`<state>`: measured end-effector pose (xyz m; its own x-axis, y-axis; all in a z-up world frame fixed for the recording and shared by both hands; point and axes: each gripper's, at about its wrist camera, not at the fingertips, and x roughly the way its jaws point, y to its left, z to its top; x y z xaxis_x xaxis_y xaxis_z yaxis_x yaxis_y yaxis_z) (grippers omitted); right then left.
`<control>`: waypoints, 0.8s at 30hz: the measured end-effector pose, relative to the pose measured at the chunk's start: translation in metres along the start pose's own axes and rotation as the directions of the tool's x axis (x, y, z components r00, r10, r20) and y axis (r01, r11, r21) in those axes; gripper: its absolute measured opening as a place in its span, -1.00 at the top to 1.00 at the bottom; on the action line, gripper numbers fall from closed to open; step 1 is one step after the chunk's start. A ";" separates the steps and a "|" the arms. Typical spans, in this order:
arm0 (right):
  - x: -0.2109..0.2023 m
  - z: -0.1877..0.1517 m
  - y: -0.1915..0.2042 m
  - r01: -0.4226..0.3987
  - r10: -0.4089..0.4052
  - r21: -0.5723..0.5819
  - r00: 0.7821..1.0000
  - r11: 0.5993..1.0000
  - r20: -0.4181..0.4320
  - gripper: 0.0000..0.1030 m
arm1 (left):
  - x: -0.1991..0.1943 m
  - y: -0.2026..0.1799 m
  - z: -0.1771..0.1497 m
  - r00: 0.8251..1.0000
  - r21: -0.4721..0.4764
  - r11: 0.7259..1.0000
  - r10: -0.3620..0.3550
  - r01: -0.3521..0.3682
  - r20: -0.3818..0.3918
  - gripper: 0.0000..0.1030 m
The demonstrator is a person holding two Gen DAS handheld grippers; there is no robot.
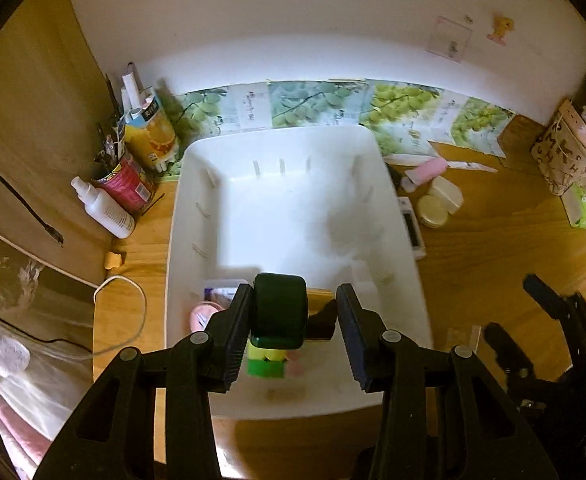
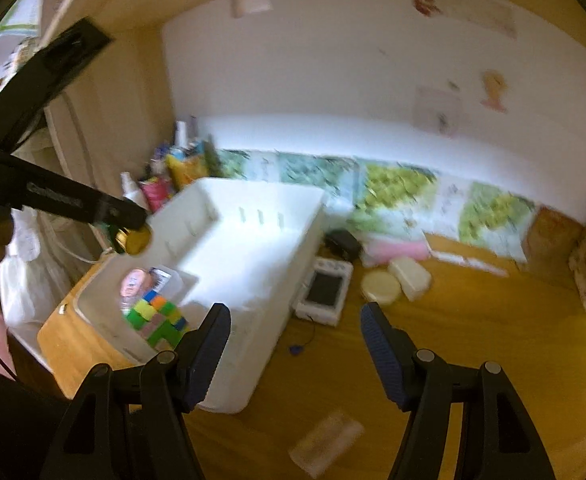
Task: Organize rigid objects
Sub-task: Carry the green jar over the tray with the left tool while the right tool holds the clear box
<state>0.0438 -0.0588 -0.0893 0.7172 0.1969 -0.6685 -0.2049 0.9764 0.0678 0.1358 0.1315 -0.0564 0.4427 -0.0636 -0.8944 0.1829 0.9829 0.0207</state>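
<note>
Left gripper (image 1: 293,334) over the white bin (image 1: 409,240) on the desk (image 1: 493,248), fingers spread; one dark green jar (image 1: 281,312) rests against the left finger only, not clamped. Right gripper (image 2: 295,350) fingers wide apart, nothing between them. In the bin: one colour cube (image 2: 157,320), one pink tub (image 2: 135,282); beside it, two cream cases (image 2: 381,286) and one small screen device (image 2: 325,292).

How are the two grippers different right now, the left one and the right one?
The left gripper hangs over the white bin with a dark green-capped jar against its left finger; the right gripper is empty. The left sits over the bin's near end, the right over the wooden desk beside it. Both are open.
</note>
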 end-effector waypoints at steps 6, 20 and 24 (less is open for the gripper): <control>0.014 -0.026 -0.017 0.100 -0.088 0.124 0.991 0.987 -0.101 -0.36 | 0.015 0.026 0.000 1.000 -0.010 1.000 -0.003 0.003 0.026 0.11; 0.048 -0.067 -0.042 0.171 -0.069 0.297 0.944 0.940 -0.323 -0.57 | 0.026 0.049 -0.009 0.981 0.048 0.999 -0.032 0.023 0.193 0.11; 0.054 -0.071 -0.028 0.081 0.004 0.249 0.947 0.965 -0.322 -0.57 | 0.030 0.048 -0.012 0.978 0.069 0.998 -0.027 0.013 0.207 0.11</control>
<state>0.0413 -0.0816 -0.1797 0.4635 0.1618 -0.8712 0.0261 0.9803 0.1959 0.1476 0.1793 -0.0874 0.6094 -0.1240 -0.7831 0.2485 0.9678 0.0401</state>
